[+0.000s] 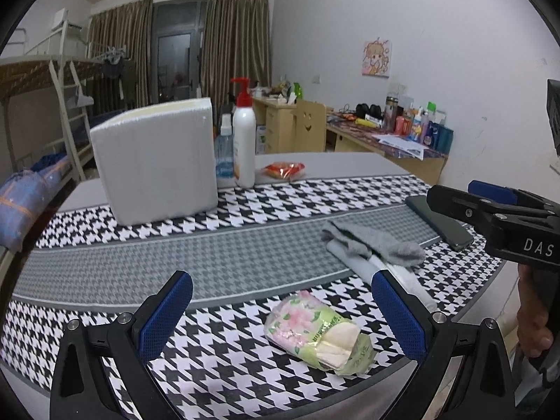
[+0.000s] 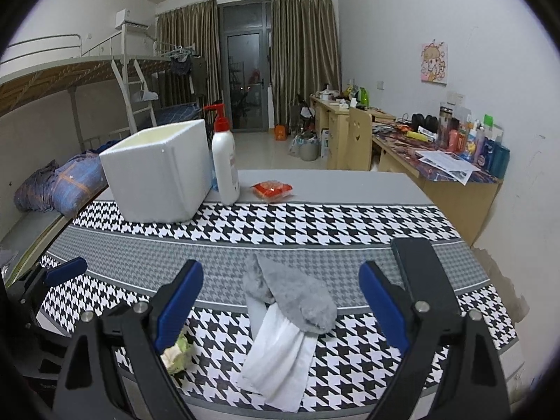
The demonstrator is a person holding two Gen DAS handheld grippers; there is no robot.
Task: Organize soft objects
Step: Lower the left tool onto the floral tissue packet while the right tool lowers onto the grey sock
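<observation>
Foam box (image 2: pixel 159 178) — square, matte; fuzzy grey sock (image 2: pixel 301 294) over smooth white cloth (image 2: pixel 280 357).

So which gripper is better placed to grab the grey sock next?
Right. The right gripper is open with the grey sock lying between its fingers, while the left gripper is lined up on the tissue pack.

Right gripper (image 2: pixel 280 301): jaws wide apart, above the socks.
Socks (image 2: pixel 290 301): grey on white, near table edge.
Foam box (image 2: pixel 157 178): far left.

Two socks (image 2: pixel 297 301), one tissue pack (image 1: pixel 316 332), two bottles (image 1: pixel 244 140).
</observation>
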